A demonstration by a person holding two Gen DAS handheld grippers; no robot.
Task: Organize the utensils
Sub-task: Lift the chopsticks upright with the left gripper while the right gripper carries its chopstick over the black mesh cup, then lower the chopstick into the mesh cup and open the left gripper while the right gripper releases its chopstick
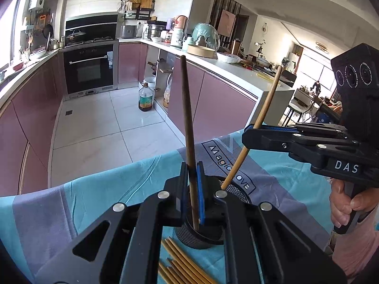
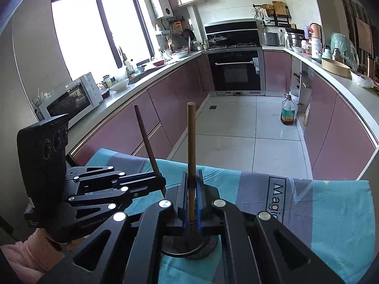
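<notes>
Jaws on both grippers are clamped thin, each on one chopstick: left gripper [image 1: 192,189] pinches the dark chopstick [image 1: 187,118] low on its shaft; right gripper [image 2: 191,196] pinches the light bamboo chopstick [image 2: 191,142] near mid-length. Both tips sit w/in the black mesh holder [image 1: 234,189] on the blue cloth [image 1: 71,208], prob. not yet at the bottom, hard to tell; more bamboo chopsticks [image 1: 180,260] lie loose just beside the holder. Sticks look light, stiff, slim, smooth, so apt to pivot or slip betw. pads; best gripped around mid-shaft, square to the pads, w/ gentle pressure.
</notes>
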